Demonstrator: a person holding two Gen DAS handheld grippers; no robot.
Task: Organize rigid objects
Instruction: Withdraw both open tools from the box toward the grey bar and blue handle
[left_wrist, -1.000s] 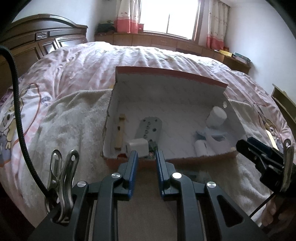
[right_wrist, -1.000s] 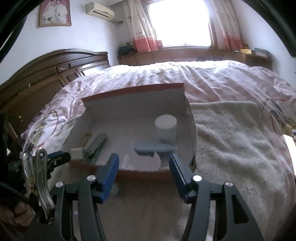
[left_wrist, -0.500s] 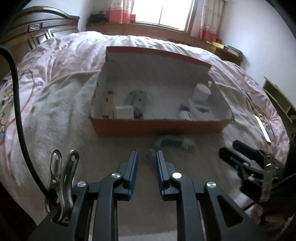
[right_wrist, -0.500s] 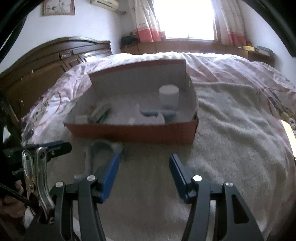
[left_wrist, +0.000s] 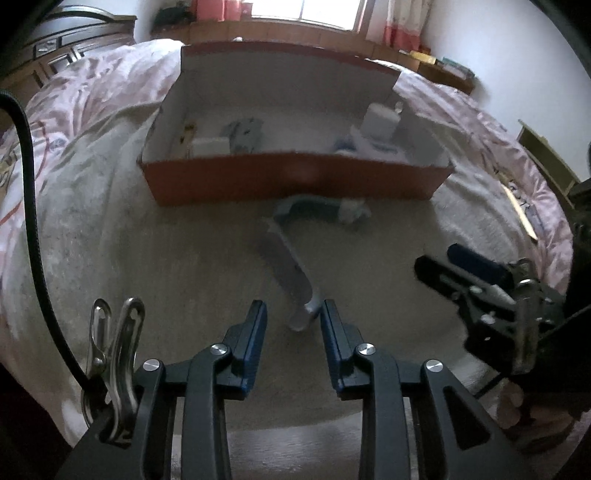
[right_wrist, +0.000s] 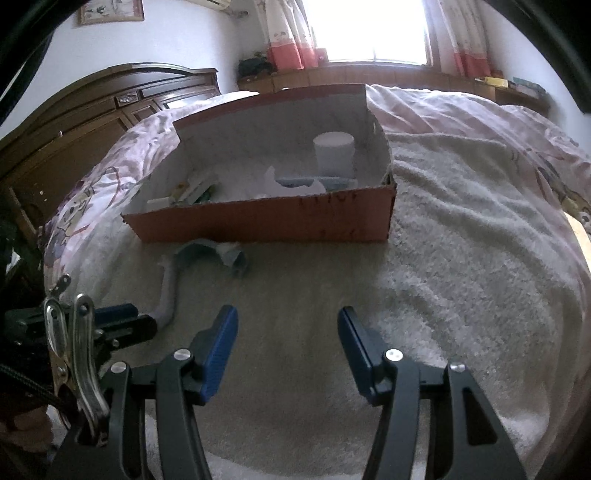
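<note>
I am looking at the bent handle-like piece (left_wrist: 291, 258), lying on the towel (left_wrist: 166, 277) on the bed, centre of the left view, its blue-grey end near the front wall of the orange box (left_wrist: 295, 181). My left tool (left_wrist: 293, 317) is released, fingers straddling the pale lower tip without touching. It is looking stiff, light and smooth, probably plastic or metal, so I am judging the straight shaft the best hold; the tip could slip. My right tool (right_wrist: 288, 332) is hanging wide apart over bare towel, empty.
</note>
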